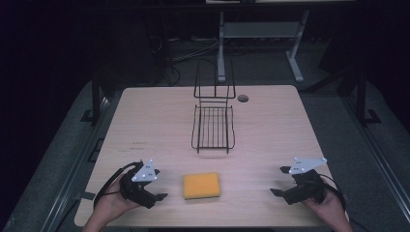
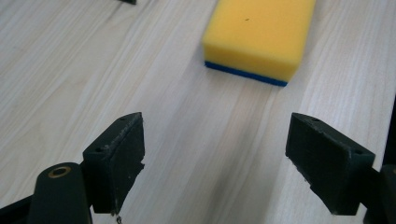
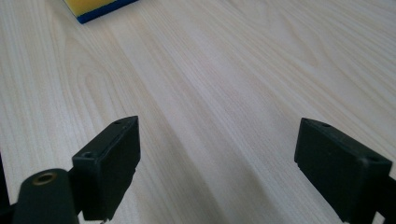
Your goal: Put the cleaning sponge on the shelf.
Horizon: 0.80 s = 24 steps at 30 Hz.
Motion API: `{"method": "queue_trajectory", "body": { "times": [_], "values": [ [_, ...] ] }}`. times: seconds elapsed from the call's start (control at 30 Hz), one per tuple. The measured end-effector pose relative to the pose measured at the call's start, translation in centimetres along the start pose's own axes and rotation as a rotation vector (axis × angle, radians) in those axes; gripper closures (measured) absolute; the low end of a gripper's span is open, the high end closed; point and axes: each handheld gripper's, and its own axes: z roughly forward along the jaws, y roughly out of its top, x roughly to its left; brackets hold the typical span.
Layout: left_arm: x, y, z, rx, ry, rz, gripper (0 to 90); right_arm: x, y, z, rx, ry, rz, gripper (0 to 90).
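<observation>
The yellow sponge [image 1: 201, 186] lies flat on the wooden table [image 1: 270, 125], near the front edge and roughly midway between the two grippers, with nothing touching it. In the left gripper view the sponge [image 2: 259, 35] shows a thin blue layer along its underside, resting on the pale wood grain ahead of the jaws and slightly to their right. The left gripper [image 1: 158, 197] sits just to the sponge's left, held in the person's left hand [image 1: 112, 205] low over the table, its tip pointing toward the sponge but apart from it; its jaws stand wide apart with only bare table between them, as the left gripper view [image 2: 215, 154] makes plain. The right gripper [image 1: 278, 186] is held in the right hand [image 1: 325, 208] on the other side, farther from the sponge than the left one, also pointing inward. Its jaws are likewise spread wide and hold nothing, and in the right gripper view [image 3: 217, 163] a corner of the sponge [image 3: 95, 8] appears at the top left, well apart from the jaws. Beyond the sponge, toward the middle of the table, stands a black wire rack [image 1: 213, 126] with a flat barred bed and an upright back frame. Just behind the rack to the right a small round hole [image 1: 242, 98] sits in the tabletop.
</observation>
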Motion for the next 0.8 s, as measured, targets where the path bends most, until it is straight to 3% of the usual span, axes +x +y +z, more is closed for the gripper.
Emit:
{"method": "queue_trajectory", "body": {
  "times": [0.8],
  "values": [
    [-0.8,3.8,2.8,0.024,-0.086,0.056,18.3,0.2,0.3,0.2,0.002,0.017,-0.020,14.0]
  ]
}}
